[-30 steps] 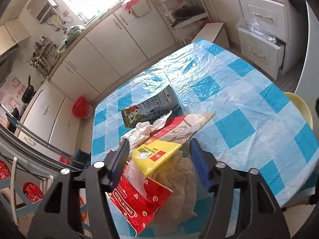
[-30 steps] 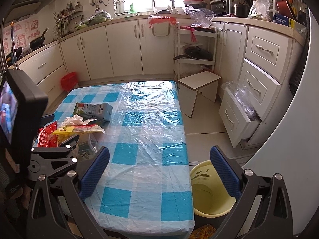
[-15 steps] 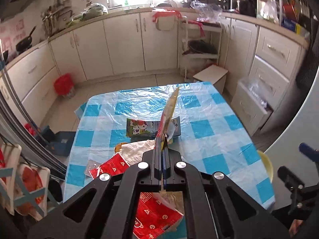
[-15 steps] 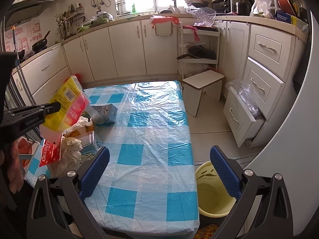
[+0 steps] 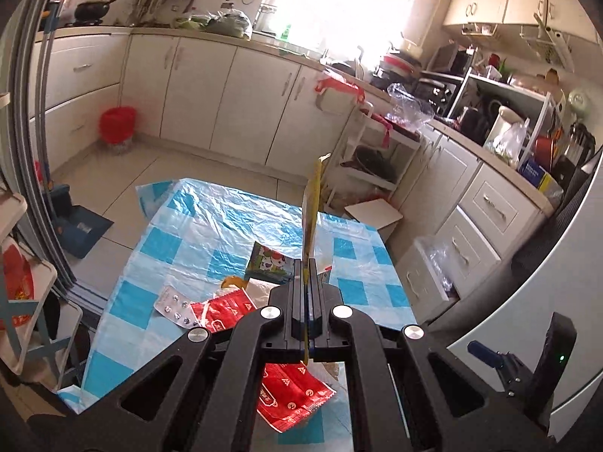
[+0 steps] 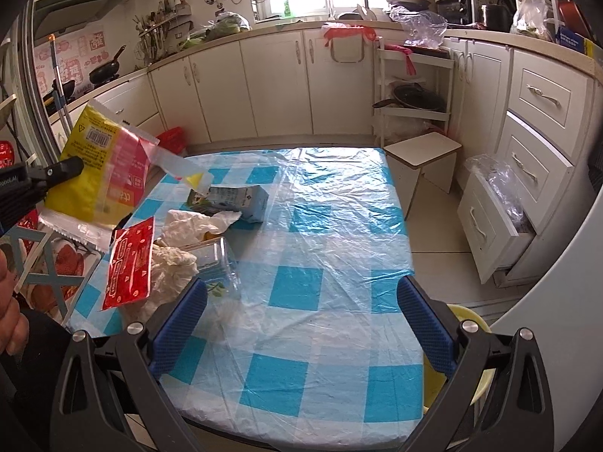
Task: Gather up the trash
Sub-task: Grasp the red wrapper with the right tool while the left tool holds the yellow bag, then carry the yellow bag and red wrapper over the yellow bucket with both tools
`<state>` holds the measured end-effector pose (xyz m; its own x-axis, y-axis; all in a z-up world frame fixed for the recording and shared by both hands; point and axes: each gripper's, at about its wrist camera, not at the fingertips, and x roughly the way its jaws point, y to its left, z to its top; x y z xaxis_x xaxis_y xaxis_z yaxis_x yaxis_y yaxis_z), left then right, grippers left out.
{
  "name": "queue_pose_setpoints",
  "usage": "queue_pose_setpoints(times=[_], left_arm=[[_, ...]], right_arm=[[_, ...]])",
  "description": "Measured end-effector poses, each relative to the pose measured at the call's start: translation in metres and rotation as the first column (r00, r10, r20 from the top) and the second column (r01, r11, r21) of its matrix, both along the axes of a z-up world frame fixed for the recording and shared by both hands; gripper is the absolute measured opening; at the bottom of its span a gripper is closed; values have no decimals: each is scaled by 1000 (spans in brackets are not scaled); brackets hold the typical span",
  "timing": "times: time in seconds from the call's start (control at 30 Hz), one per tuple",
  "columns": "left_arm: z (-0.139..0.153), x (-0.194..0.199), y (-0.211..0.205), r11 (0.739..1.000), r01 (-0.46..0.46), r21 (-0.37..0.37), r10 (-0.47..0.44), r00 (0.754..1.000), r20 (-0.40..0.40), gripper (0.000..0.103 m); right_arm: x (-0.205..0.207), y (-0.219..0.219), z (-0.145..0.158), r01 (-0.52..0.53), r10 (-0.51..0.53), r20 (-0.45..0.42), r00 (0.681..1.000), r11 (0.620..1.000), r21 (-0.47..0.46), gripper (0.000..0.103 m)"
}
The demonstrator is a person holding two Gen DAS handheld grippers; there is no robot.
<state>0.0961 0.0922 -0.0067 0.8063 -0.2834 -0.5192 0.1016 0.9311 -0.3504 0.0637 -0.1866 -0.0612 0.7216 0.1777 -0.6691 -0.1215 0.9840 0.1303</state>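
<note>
Yellow wrapper [image 6: 90,173] lifted off table [image 6: 301,263], L gripper [image 5: 306,263] clamped.

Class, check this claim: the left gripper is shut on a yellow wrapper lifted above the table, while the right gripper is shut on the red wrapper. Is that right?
One part is wrong. The right gripper is open and holds nothing; the red wrapper lies on the table, as the right wrist view shows. The left gripper is indeed shut on the yellow wrapper, lifted above the table.
</note>
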Motion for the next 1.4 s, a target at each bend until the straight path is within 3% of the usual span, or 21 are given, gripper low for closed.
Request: queue_pose_setpoints(times=[0.17, 0.3, 0.47, 0.63, 0.73, 0.8, 0.87, 0.9, 0.97, 1.07, 1.13, 1.23, 1.4], left_arm=[[4, -10, 26, 996, -91, -12, 92, 995, 43, 1], [3, -14, 51, 989, -141, -39, 143, 989, 48, 1], [2, -23, 80, 981, -188, -45, 191, 979, 66, 1], [-1, -34, 113, 974, -212, -85, 218, 973, 69, 1], [-5, -38, 129, 969, -221, -112, 229, 971, 63, 1], [-8, -40, 135, 967, -224, -122, 233, 971, 61, 1], [-10, -40, 140, 966, -224, -128, 233, 970, 61, 1], [-11, -40, 141, 966, -225, -129, 234, 970, 60, 1], [-14, -40, 143, 966, -224, -133, 232, 971, 54, 1], [-18, -38, 142, 967, -220, -132, 227, 973, 45, 1], [-20, -36, 139, 969, -214, -124, 221, 974, 44, 1], [-25, -33, 132, 973, -203, -107, 208, 977, 40, 1], [-30, -29, 118, 980, -177, -90, 181, 983, 34, 1]], right_arm=[[-7, 41, 7, -160, 160, 57, 985, 987, -11, 97], [-21, 94, 10, -306, 320, 108, 941, 943, -127, 97], [-39, 162, -11, -384, 471, 121, 874, 821, -423, 97], [-44, 196, -42, -334, 534, 137, 834, 687, -645, 96], [-40, 206, -55, -317, 548, 118, 828, 631, -708, 81], [-36, 206, -60, -307, 536, 104, 838, 621, -721, 72], [-32, 205, -60, -313, 523, 93, 847, 632, -709, 55], [-29, 204, -59, -322, 518, 90, 851, 648, -690, 50], [-20, 197, -52, -355, 499, 76, 863, 707, -611, 16], [-4, 167, -31, -415, 457, 70, 887, 853, -317, 3], [11, 136, -16, -418, 421, 76, 904, 907, -56, 2], [22, 98, -3, -384, 372, 96, 923, 904, 186, 1], [30, 63, 5, -329, 315, 101, 944, 853, 404, 1]])
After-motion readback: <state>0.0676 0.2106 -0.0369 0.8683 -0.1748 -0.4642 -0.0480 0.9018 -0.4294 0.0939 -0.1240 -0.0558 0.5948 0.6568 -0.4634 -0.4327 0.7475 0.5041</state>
